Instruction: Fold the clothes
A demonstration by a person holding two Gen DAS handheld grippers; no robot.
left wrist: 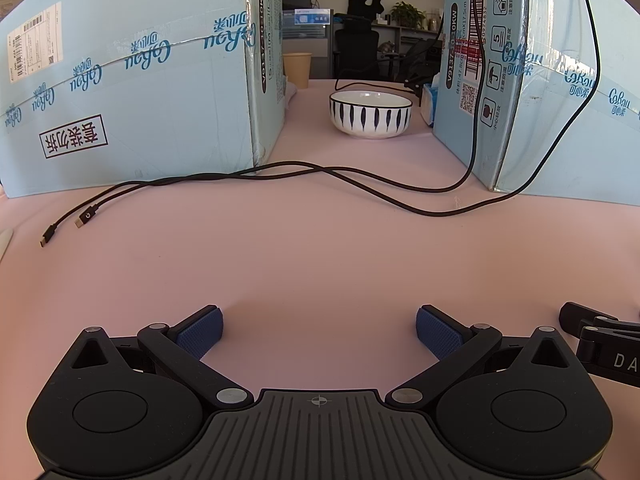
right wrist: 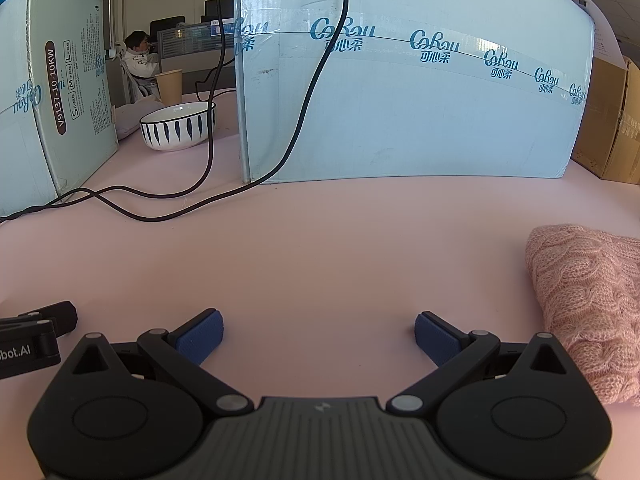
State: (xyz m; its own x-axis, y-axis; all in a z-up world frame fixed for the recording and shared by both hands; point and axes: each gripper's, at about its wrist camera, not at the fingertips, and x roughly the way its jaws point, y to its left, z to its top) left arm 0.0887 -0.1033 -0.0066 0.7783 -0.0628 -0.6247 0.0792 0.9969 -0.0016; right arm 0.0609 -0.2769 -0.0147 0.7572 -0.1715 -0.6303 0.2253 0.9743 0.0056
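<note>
A pink cable-knit garment lies bunched on the pink table at the right of the right wrist view, just right of my right gripper. My right gripper is open and empty, low over the bare table. My left gripper is open and empty, also low over the table, and no clothing shows in its view. Each gripper sees the other at its frame edge: the right one shows in the left wrist view, the left one in the right wrist view.
Two tall light-blue cartons stand at the back with a gap between them. A white bowl with blue stripes and a paper cup sit in that gap. Two black cables trail across the table. A brown carton stands far right.
</note>
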